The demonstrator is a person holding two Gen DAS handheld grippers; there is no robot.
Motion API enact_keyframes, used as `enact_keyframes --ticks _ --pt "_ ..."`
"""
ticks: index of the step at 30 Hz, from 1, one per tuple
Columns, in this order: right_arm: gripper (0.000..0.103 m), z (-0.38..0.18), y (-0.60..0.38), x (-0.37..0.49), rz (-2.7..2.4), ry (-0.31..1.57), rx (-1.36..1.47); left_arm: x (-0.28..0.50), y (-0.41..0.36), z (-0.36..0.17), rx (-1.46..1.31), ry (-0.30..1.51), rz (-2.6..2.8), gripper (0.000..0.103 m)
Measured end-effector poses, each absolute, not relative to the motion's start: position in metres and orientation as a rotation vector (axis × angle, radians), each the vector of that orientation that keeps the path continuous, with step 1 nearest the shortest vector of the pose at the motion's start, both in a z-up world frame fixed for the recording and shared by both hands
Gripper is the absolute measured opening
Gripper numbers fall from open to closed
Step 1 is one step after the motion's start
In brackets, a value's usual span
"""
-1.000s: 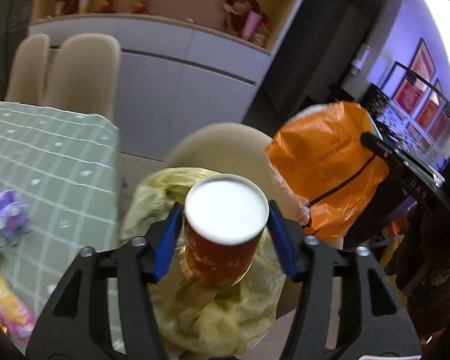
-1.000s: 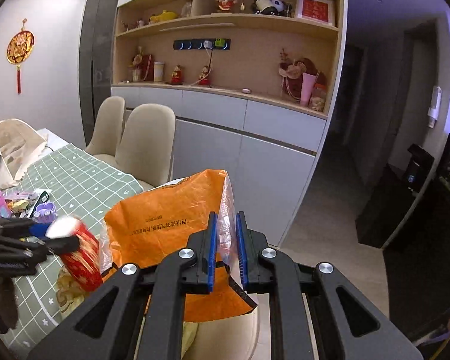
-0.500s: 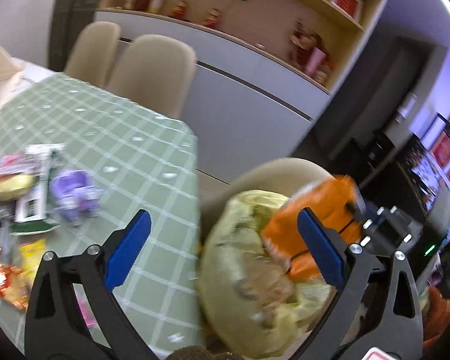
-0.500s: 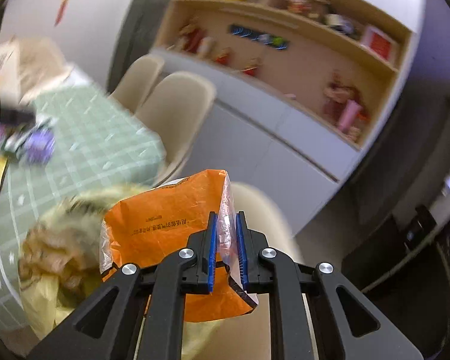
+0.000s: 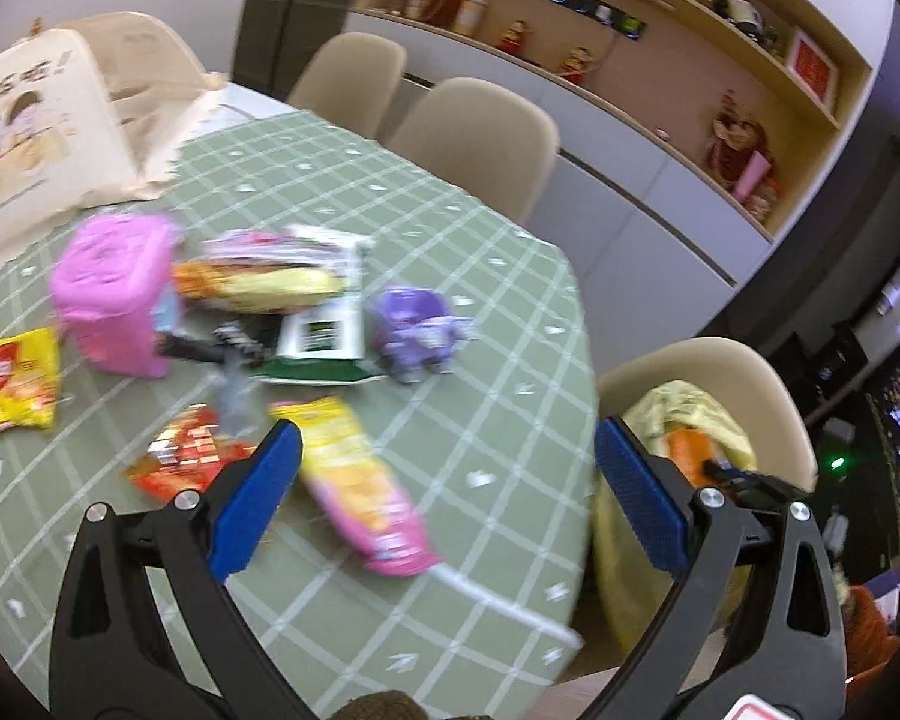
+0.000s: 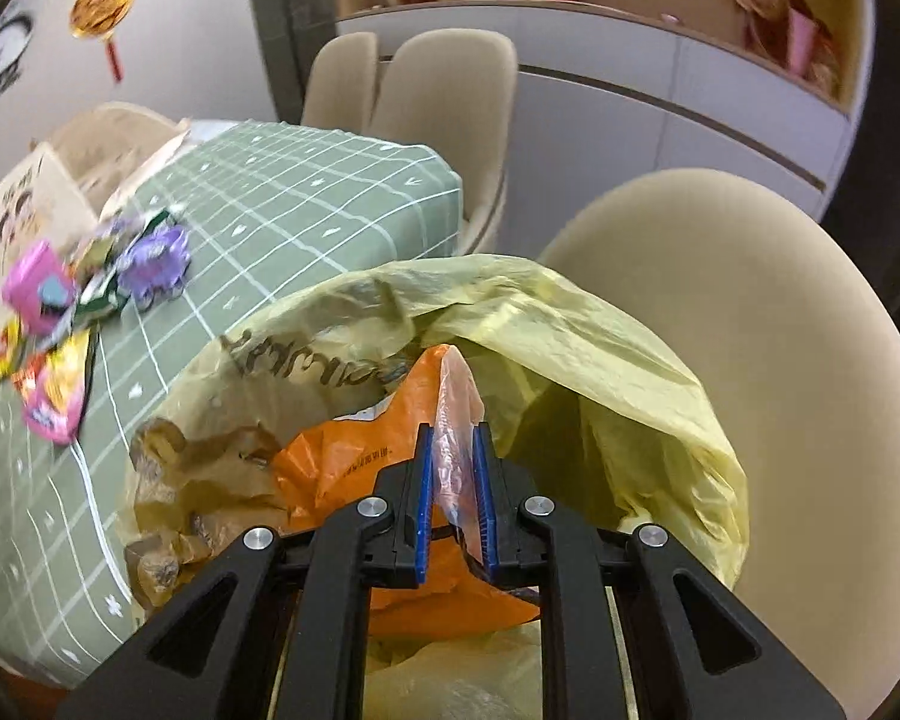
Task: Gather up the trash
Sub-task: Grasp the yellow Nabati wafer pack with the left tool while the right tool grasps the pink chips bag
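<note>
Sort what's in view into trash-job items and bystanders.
Job: yellow plastic trash bag on the chair, orange plastic bag, pink-yellow snack wrapper, red foil wrapper, yellow snack packet.

Bystanders: cream canvas tote, beige chairs, shelf ornaments.

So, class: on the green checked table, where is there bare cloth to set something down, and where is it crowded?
Free: the cloth between the litter and the beige chairs, and the near corner beside the yellow bag. Crowded: the cluster around the pink box, purple toy and snack wrappers.

yellow bag (image 6: 600, 348) – thin crinkled plastic; tablecloth (image 5: 450, 252) – matt
</note>
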State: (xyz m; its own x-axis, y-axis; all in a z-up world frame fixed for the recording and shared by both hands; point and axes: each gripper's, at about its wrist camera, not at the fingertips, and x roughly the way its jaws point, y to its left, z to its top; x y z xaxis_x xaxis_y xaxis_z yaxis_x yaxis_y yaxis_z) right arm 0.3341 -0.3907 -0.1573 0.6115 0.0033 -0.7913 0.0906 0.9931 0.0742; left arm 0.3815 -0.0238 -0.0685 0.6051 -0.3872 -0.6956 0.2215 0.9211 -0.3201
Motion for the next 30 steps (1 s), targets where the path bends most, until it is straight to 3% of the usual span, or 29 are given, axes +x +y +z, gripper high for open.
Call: enact_keyframes --ticks 2,4,16,22,30 --pt "0.040 -0.150 -0.398 0.329 -0.052 0.897 0.134 0.377 -0.001 -0.071 -0.218 0.848 -0.324 0.093" --pt "0.044 -0.141 -0.400 0.322 -0.071 0.881 0.141 0.373 0.024 -0.070 -0.228 0.834 -0.297 0.093" --pt "0.044 -0.064 -0.297 0.298 0.031 0.661 0.128 0.357 0.185 -0.080 -0.212 0.795 -0.089 0.093" --pt "0.044 -0.072 -0.203 0.310 0.185 0.687 0.130 0.386 0.248 -0.106 -0.243 0.844 -0.150 0.093" --pt "0.044 -0.106 -0.130 0.318 0.306 0.826 0.108 0.453 0.252 -0.134 -0.044 0.918 -0.297 0.090"
